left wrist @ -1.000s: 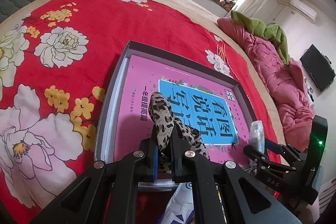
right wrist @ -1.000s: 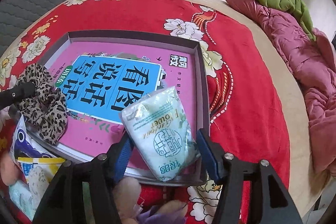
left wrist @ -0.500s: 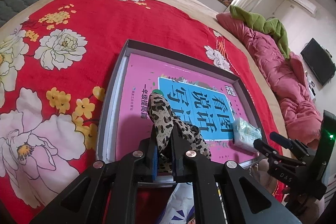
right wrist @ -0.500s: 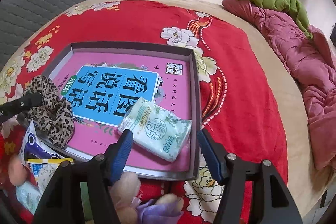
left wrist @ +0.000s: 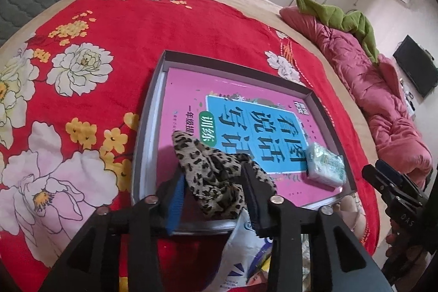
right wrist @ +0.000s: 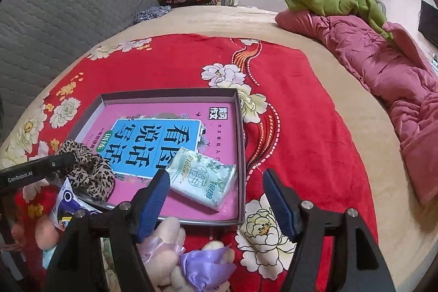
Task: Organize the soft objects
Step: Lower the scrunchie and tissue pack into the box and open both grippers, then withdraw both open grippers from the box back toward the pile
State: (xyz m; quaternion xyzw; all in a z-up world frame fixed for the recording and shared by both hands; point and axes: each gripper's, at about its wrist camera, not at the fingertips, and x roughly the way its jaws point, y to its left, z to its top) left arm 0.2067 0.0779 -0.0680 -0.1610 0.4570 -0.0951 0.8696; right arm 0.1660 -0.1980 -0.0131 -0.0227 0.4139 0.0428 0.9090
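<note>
A grey shallow box (left wrist: 153, 89) (right wrist: 239, 127) with a pink and blue book lining it lies on the red floral blanket. A leopard-print scrunchie (left wrist: 216, 177) (right wrist: 87, 168) rests in the box's near left corner, between the open jaws of my left gripper (left wrist: 216, 196). A pale green tissue pack (left wrist: 325, 166) (right wrist: 202, 178) lies in the box's near right corner. My right gripper (right wrist: 216, 199) is open and empty, pulled back just short of the tissue pack.
Near the box's front edge lie a plush toy with purple ribbon (right wrist: 191, 262) and white snack packets (left wrist: 243, 253) (right wrist: 68, 201). A pink quilt (right wrist: 383, 67) with a green blanket (right wrist: 342, 2) runs along the right. A grey headboard (right wrist: 68, 15) stands on the left.
My left gripper has opened and released the scrunchie into the box. My right gripper let the tissue pack drop into the box and drew back.
</note>
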